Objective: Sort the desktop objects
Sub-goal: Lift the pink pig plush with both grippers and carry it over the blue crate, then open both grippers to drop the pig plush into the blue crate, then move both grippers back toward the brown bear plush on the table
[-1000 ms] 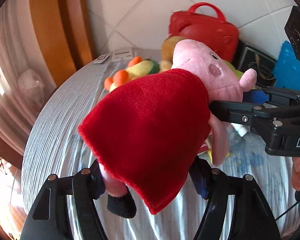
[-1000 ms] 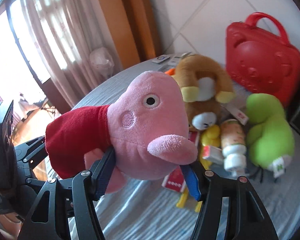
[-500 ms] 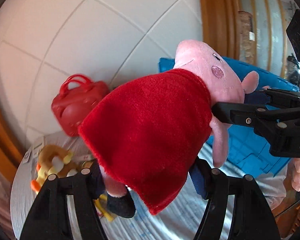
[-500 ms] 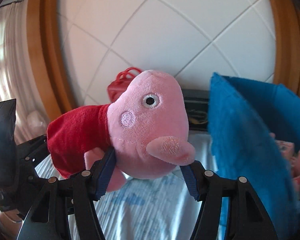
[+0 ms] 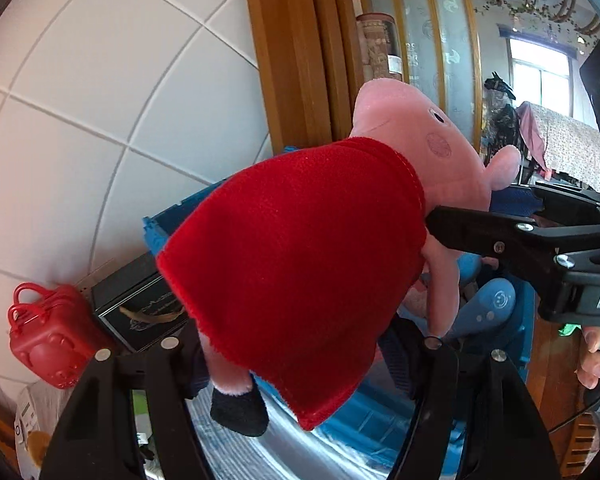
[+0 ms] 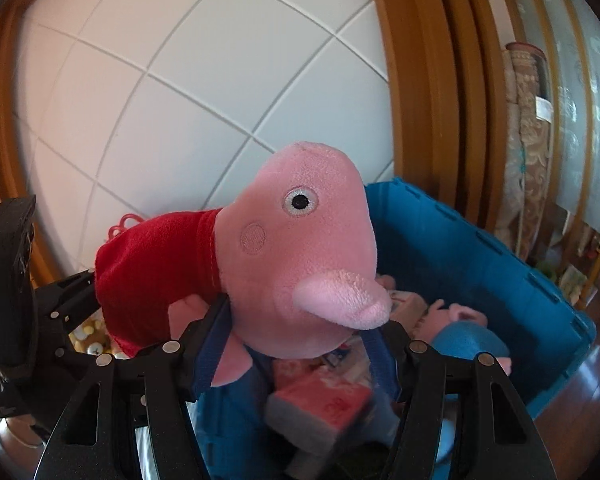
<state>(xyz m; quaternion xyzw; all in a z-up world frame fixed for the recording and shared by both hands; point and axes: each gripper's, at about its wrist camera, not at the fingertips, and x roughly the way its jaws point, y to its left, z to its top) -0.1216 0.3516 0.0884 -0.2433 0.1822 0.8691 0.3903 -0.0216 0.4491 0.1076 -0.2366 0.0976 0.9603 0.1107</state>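
Observation:
A pink pig plush (image 5: 300, 240) in a red dress hangs in the air, held by both grippers. My left gripper (image 5: 296, 364) is shut on its red-dressed body, with the pig's black shoe dangling between the fingers. My right gripper (image 6: 296, 340) is shut on the pig's head (image 6: 300, 248) just under the snout. In the left wrist view a right-gripper finger (image 5: 460, 228) presses in at the neck. The plush hangs above the near end of an open blue crate (image 6: 480, 240).
The crate holds a blue-dressed plush (image 6: 468, 340) and a red and white box (image 6: 320, 404). A red case (image 5: 48, 344) and a black box (image 5: 140, 312) stand against the tiled wall. A wooden door frame (image 6: 420, 100) rises behind the crate. A person's fingers (image 5: 592, 356) show at right.
Both grippers have swung the pig plush up and away from the toy-strewn table to above the blue crate. The grip on the plush has not changed.

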